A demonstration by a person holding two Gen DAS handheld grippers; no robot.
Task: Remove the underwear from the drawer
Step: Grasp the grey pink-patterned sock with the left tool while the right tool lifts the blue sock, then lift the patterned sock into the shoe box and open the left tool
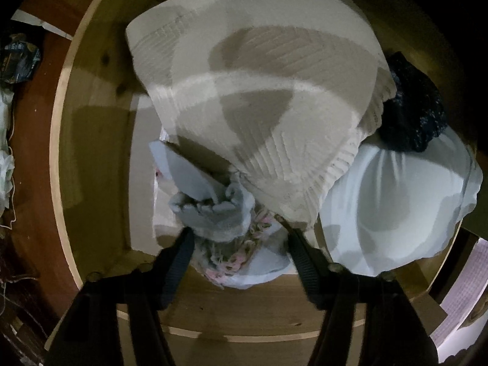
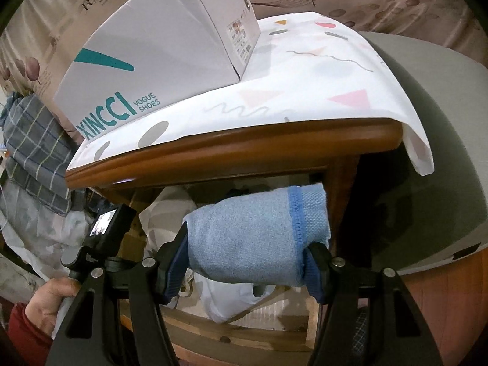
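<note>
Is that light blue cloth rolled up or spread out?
Rolled up: the light blue cloth forms a fat tube, squeezed between the right tongs.

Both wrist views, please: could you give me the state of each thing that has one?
Drawer: open, clothes inside.
Left gripper: open, straddling a pale blue garment.
Right gripper: shut on rolled blue underwear.
Shoe box: closed, on the cloth-covered table.

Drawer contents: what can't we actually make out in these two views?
- Left wrist view: the cream knit covers most of the drawer; what lies beneath is hidden.
- Left wrist view: the pale blue bundle between the left claw fingers is blurred; contact unclear.
- Right wrist view: the rolled blue garment in the right claw blocks the drawer behind.
- Dark item: too dim to identify.
</note>
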